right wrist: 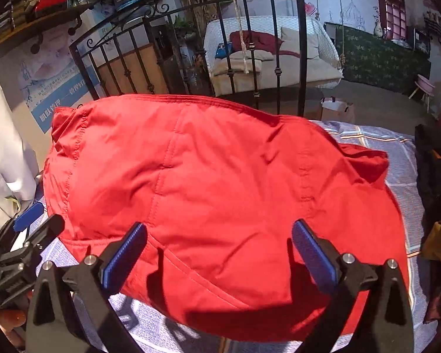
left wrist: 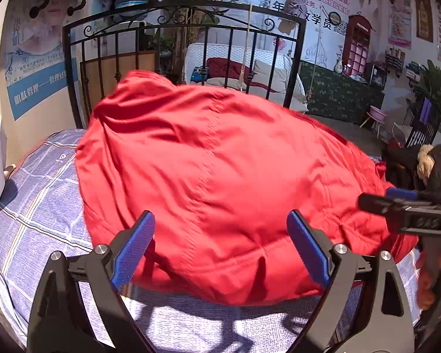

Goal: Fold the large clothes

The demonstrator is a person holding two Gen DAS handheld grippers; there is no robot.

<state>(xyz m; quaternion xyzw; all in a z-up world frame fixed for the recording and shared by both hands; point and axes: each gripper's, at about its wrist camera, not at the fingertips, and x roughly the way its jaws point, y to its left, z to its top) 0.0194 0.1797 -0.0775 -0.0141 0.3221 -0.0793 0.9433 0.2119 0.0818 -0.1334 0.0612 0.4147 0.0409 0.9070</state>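
A large red quilted jacket [left wrist: 220, 158] lies bunched in a thick mound on the blue checked bed sheet [left wrist: 38, 206]. My left gripper [left wrist: 220, 220] hovers over the jacket's near edge. It is open, and its blue pads [left wrist: 132, 250] stand wide apart with nothing pinched between them. In the right wrist view the same jacket [right wrist: 214, 191] fills the middle. My right gripper [right wrist: 220, 229] is also open above its near hem, holding nothing. The right gripper [left wrist: 379, 198] enters the left wrist view from the right, beside the jacket. The left gripper [right wrist: 41, 220] shows at the right view's left edge.
A black iron bed frame [left wrist: 185, 29] stands behind the jacket. Dark clothes [right wrist: 435, 176] are heaped at the bed's right side. A white curtain [right wrist: 3, 147] hangs on the left. Bare sheet [right wrist: 161, 323] lies in front of the jacket. A person's fingers [left wrist: 426, 288] show at the right.
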